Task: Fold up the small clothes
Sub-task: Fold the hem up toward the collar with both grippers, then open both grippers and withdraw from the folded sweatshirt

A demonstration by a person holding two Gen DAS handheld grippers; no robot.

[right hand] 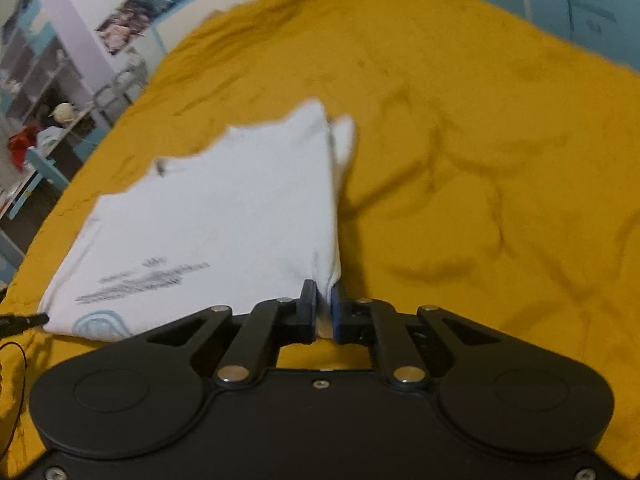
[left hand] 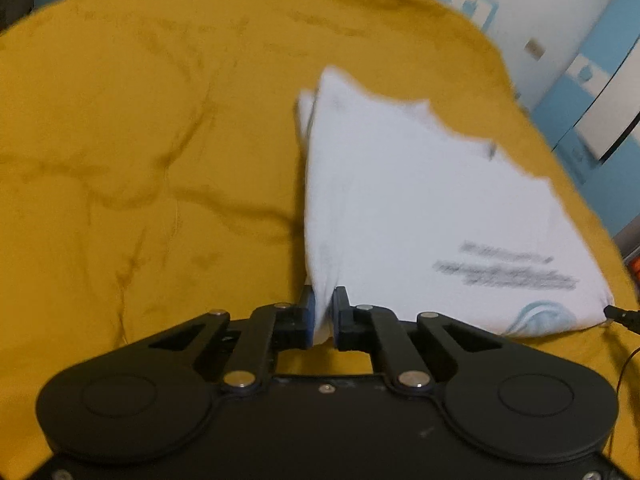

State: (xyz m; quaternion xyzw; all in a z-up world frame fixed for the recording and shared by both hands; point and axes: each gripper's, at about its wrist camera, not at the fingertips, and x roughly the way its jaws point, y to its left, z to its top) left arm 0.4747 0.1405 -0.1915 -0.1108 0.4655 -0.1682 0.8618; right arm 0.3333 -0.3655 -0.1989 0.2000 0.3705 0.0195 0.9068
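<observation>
A white T-shirt [left hand: 420, 208] with grey print and a pale blue emblem lies on a mustard-yellow bedspread [left hand: 140, 160]. My left gripper [left hand: 324, 300] is shut on the shirt's near left corner. In the right wrist view the same shirt [right hand: 224, 208] spreads to the left, and my right gripper [right hand: 324, 296] is shut on its near right corner. Both corners are lifted a little, so the cloth slopes up toward the fingers. The other gripper's tip shows at each view's edge: the right one [left hand: 620, 316] and the left one [right hand: 24, 322]. The frames are motion-blurred.
The wrinkled bedspread [right hand: 480, 160] fills most of both views. Blue and white cabinets [left hand: 592, 120] stand past the bed's right edge. Shelves with clutter [right hand: 44, 120] stand past its left edge. A thin black cable [right hand: 16, 364] hangs at the lower left.
</observation>
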